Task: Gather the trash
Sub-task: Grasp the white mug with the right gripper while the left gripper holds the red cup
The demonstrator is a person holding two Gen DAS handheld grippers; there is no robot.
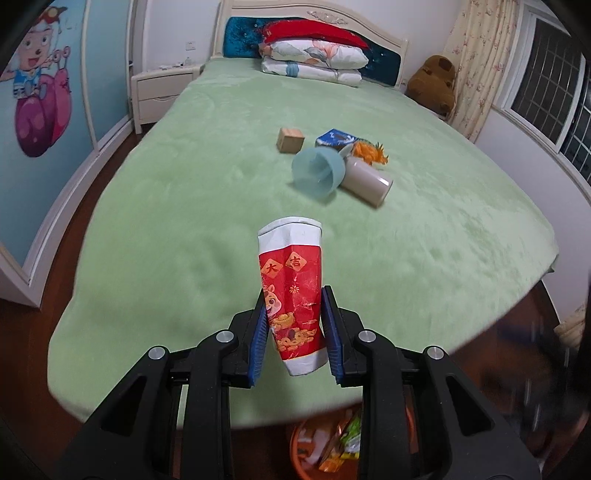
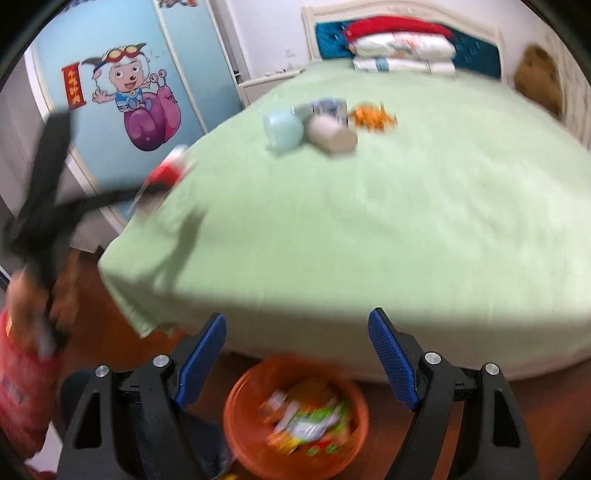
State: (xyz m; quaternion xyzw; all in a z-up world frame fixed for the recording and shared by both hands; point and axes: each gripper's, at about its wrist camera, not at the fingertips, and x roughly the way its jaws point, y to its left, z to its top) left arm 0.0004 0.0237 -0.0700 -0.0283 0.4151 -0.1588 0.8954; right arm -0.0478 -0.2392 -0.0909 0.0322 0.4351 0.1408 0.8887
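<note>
The left gripper pinches a crumpled red-and-white printed paper cup between its ribbed blue pads, above the near edge of the fuzzy green bedspread. Farther in lie a wooden cube, a translucent teal plastic cup and a beige cylinder. The right gripper hangs with jaws spread over a round orange plastic bin of wrappers.

Bed: green blanket, white headboard
Left wall: blue wardrobe, white nightstand
Right wall: window, floral curtain
Floor: dark wood
</note>
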